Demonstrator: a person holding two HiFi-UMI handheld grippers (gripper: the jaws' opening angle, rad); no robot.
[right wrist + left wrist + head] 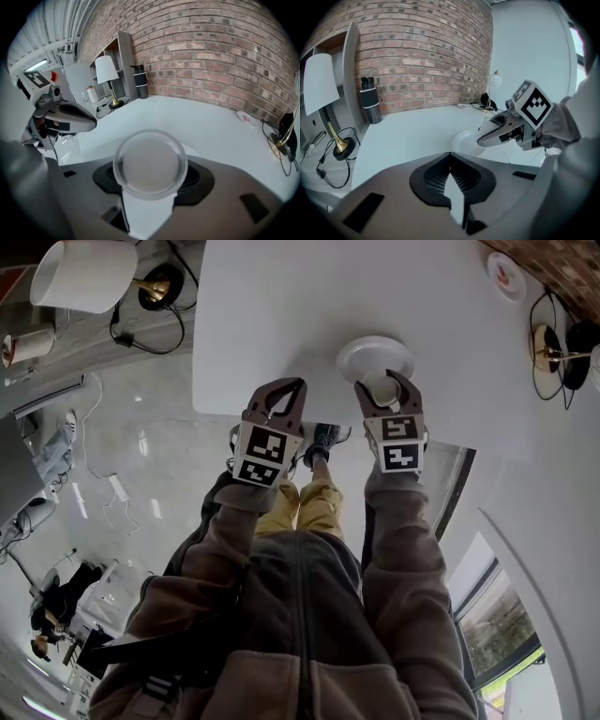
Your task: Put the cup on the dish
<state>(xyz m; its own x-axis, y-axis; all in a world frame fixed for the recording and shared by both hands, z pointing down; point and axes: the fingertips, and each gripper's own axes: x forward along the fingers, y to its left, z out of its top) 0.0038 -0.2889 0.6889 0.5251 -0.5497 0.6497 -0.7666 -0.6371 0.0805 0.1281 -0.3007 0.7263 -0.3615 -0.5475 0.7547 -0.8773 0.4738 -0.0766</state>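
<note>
A white dish (375, 352) sits near the front edge of the white table (281, 315). My right gripper (385, 381) is shut on a clear cup (382, 390) and holds it upright over the dish's near rim; whether the cup touches the dish I cannot tell. In the right gripper view the cup (150, 164) fills the space between the jaws. My left gripper (296, 383) is shut and empty, at the table's front edge to the left of the dish. From the left gripper view the dish (464, 140) shows beside the right gripper (487, 136).
A lamp with a white shade (82, 276) and brass base (155, 287) stands left of the table with cables. A small plate (506, 276) lies at the far right corner. A black bottle (370, 100) stands by the brick wall (426, 51).
</note>
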